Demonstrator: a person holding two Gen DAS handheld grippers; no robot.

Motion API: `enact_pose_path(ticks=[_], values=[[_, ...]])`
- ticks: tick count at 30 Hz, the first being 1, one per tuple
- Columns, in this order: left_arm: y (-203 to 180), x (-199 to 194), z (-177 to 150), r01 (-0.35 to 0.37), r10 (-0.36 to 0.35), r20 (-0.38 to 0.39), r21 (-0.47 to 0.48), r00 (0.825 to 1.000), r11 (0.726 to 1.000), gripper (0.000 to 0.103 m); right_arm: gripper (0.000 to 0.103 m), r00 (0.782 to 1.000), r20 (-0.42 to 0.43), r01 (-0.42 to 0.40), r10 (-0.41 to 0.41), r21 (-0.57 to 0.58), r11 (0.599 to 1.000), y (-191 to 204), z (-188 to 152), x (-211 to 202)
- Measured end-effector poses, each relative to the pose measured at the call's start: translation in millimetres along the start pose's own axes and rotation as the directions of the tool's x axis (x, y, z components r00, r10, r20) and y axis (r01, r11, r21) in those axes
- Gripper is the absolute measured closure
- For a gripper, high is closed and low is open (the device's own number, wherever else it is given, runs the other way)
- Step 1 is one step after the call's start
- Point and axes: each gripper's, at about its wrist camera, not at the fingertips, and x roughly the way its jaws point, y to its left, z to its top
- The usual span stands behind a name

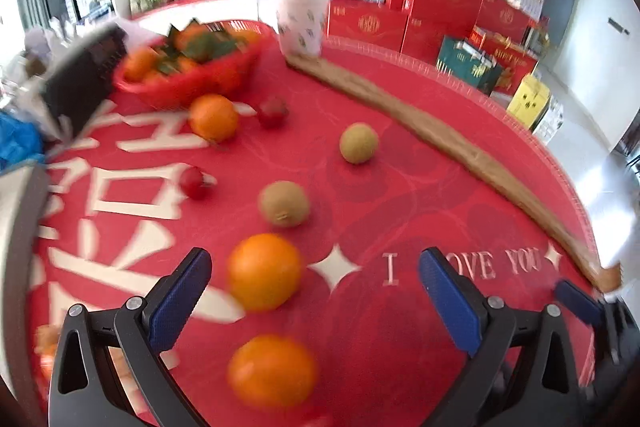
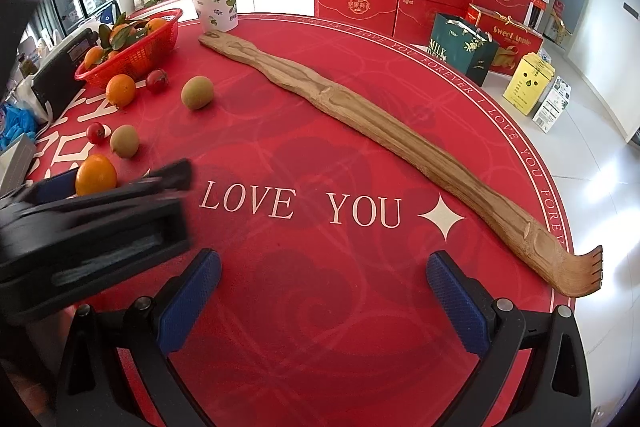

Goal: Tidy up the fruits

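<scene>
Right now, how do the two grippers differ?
The left gripper hangs over loose fruit, an orange just ahead between its spread fingers; the right gripper hangs over bare red cloth near the LOVE YOU lettering. The left's view is motion-blurred; the right's is sharp. The left shows in the right's view; only a blurred edge of the right shows in the left's. Both are open, empty, with blue pads.

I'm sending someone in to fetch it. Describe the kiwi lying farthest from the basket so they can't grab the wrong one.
Start at the red plastic basket of leafy oranges at the far left of the round red tablecloth. Come towards the "LOVE YOU" lettering, past the loose orange and small red fruit. The kiwi is brown-green and fuzzy, beside another small red fruit; the other kiwi lies nearer the basket.
</scene>
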Motion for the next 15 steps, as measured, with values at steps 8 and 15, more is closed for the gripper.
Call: enact_pose_path(ticks=[8,15], values=[[65.4,-99.5,-63.9,-0.112,0.103,0.176,0.045,0.979,0.993,0.0,0.0,1.0,0.0,0.0,0.0,0.0,1.0,0.0,0.5,0.3],[114.5,-96.4,-119.9,-0.138,0.14,0.07,-0.037,0.988,0.99,0.0,0.0,1.0,0.002,0.006,-0.006,0.009,1.0,-0.5,-0.2,-0.6]])
